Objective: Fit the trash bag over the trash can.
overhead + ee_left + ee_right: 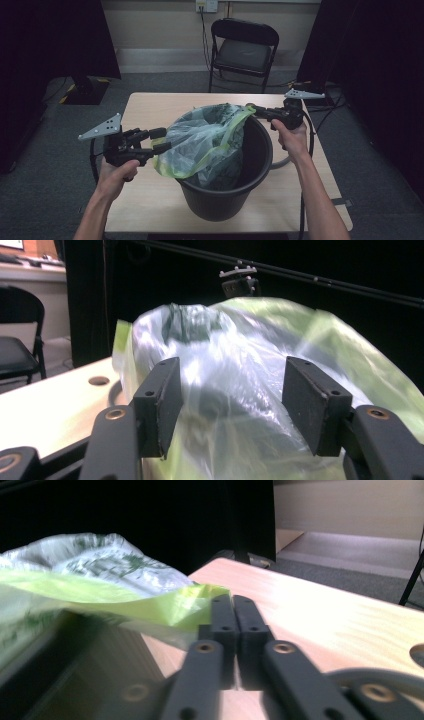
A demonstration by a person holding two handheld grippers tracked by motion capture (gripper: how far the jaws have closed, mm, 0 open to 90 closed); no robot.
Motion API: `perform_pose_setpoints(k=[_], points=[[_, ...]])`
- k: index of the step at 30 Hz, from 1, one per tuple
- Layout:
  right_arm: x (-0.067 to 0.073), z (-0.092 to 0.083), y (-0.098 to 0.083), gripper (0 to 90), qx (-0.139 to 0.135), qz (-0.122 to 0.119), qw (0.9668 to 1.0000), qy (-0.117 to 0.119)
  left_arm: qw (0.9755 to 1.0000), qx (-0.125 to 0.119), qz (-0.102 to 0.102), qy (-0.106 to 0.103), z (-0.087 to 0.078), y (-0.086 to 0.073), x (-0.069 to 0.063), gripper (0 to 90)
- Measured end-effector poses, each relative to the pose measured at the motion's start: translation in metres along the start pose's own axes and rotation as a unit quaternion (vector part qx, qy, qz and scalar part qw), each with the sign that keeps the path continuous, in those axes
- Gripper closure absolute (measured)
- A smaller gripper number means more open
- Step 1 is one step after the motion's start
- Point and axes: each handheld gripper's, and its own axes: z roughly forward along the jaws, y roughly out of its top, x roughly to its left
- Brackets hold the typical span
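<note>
Trash bag (pixel 205 142), clear with a yellow-green rim, sat half inside the black bucket (pixel 227 192) on my light wooden table (pixel 150 197). My right gripper (pixel 252 108) was clenched on the bag's rim at the far side of the bucket, with its jaws pressed together on the thin plastic. My left gripper (pixel 162 140) was released, its jaws apart on both sides of the bag's near bulge. The floor around the table was grey carpet (pixel 45 165). A black folding chair (pixel 242 50) stood by the pale wall (pixel 160 25). Dark curtains (pixel 55 35) hung on both sides.
</note>
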Motion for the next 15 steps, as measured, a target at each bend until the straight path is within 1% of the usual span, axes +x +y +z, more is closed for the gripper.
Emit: perform_pose_setpoints(k=[1,2,3,5,6,7,8,10,11,12,13,15], points=[[0.002,-0.001,0.004,78.2,-0.005,-0.003,1.0000,-0.001,1.0000,-0.009,0.001,-0.001,0.001,0.003,0.001,41.0],[0.004,-0.003,0.008,73.5,-0.012,-0.004,0.9999,-0.008,0.9999,-0.016,0.002,-0.002,0.002,0.006,0.003,42.3],[0.005,-0.005,0.011,70.5,-0.017,-0.006,0.9998,-0.011,0.9999,-0.017,0.003,-0.001,0.004,0.009,0.005,43.0],[0.008,-0.010,0.017,68.9,-0.027,-0.008,0.9995,-0.014,0.9997,-0.024,0.001,-0.007,0.007,0.013,0.008,43.8],[0.009,-0.012,0.019,67.4,-0.030,-0.009,0.9994,-0.014,0.9995,-0.029,0.001,-0.007,0.009,0.015,0.010,44.8],[0.012,-0.014,0.022,64.0,-0.033,-0.013,0.9992,-0.019,0.9995,-0.031,-0.003,-0.002,0.010,0.015,0.012,46.0],[0.014,-0.017,0.023,63.3,-0.035,-0.015,0.9990,-0.022,0.9995,-0.031,-0.004,0.001,0.011,0.015,0.013,45.9],[0.019,-0.021,0.026,61.7,-0.040,-0.023,0.9987,-0.021,0.9998,-0.018,-0.004,0.010,0.013,0.011,0.014,45.3],[0.021,-0.023,0.027,59.8,-0.043,-0.024,0.9985,-0.022,0.9999,-0.010,-0.004,0.010,0.015,0.008,0.014,44.7],[0.023,-0.025,0.028,59.6,-0.047,-0.026,0.9984,-0.019,1.0000,-0.003,-0.002,0.009,0.015,0.006,0.012,44.5],[0.025,-0.026,0.029,58.5,-0.050,-0.027,0.9983,-0.015,1.0000,-0.003,-0.002,0.008,0.015,0.004,0.010,43.7],[0.030,-0.027,0.032,55.0,-0.053,-0.032,0.9980,-0.009,0.9998,-0.002,0.007,0.019,0.012,-0.001,0.003,40.4]])
